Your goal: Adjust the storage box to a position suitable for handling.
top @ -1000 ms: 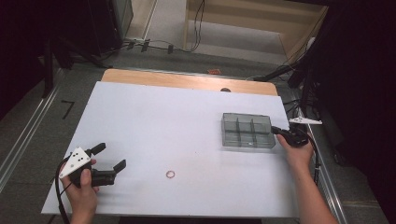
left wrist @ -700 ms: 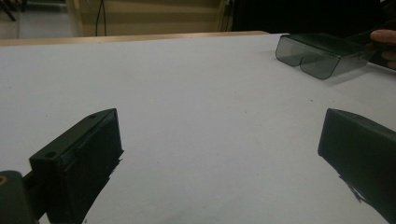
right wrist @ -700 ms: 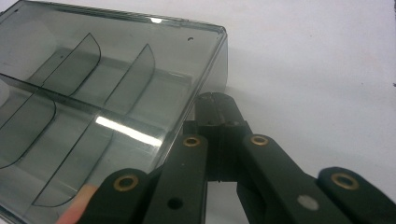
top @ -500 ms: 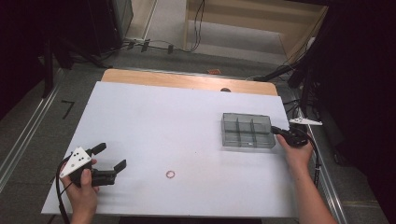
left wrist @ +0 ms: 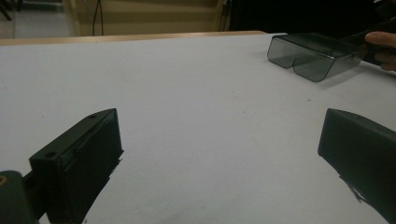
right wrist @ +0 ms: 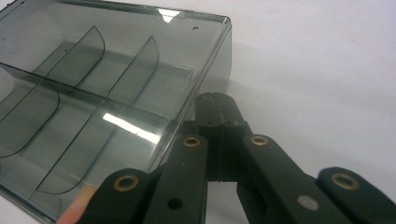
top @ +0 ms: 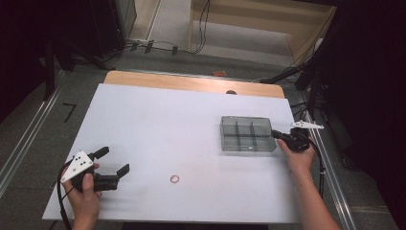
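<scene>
A smoky clear box (top: pixel 247 133) with several divided compartments lies right of the table's middle; it looks empty. My right gripper (top: pixel 276 135) rests at the box's right wall, shut, with its tips against the box's side (right wrist: pixel 93 93). In the right gripper view the jaws (right wrist: pixel 215 103) are pressed together with nothing between them. A small reddish ring (top: pixel 175 178) lies flat near the front edge. My left gripper (top: pixel 114 160) sits at the front left, open and empty, well left of the ring. Its own view has the box (left wrist: pixel 308 56) far off, between the wide-apart jaws (left wrist: pixel 217 133).
The white table top (top: pixel 167 124) has a wooden strip (top: pixel 191 84) along its far edge. Cables lie on the floor beyond it. A hand (left wrist: pixel 383 44) holds the other gripper beside the box.
</scene>
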`<state>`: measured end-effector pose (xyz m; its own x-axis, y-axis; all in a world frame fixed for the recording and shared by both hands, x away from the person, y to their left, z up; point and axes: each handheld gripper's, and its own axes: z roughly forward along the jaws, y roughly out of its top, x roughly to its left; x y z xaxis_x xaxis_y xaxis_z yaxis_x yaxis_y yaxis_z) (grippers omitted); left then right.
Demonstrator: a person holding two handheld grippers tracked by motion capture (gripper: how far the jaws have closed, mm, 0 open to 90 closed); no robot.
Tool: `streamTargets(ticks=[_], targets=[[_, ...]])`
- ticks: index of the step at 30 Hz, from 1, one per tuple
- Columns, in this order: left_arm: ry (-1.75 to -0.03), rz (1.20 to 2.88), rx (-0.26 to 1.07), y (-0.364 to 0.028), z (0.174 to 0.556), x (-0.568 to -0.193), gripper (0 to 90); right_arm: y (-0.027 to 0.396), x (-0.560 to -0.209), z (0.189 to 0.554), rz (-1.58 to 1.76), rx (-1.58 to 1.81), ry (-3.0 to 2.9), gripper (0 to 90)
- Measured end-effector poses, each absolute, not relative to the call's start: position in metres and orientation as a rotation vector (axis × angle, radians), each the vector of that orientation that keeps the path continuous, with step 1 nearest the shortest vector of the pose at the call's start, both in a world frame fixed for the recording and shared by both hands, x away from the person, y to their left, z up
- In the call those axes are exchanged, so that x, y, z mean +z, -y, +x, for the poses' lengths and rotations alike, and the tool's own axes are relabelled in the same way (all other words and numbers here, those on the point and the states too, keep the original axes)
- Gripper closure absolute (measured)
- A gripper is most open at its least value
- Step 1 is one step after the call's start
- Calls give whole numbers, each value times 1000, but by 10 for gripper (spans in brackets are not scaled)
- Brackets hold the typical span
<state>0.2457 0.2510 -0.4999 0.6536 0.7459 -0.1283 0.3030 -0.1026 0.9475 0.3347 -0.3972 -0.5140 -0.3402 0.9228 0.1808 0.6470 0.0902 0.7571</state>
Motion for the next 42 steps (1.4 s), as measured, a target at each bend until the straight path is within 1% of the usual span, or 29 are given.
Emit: streamTargets(ticks=[31,38,42], targets=[[-865,1683,461,-251,246,-500,0,365,-511,333,1462,1206,-2081,881],[-871,1719,501,-246,246,-498,0,354,-512,333,1444,1230,-2094,881],[-880,1697,500,-246,247,-496,0,348,-512,332,1427,1240,-2103,881]])
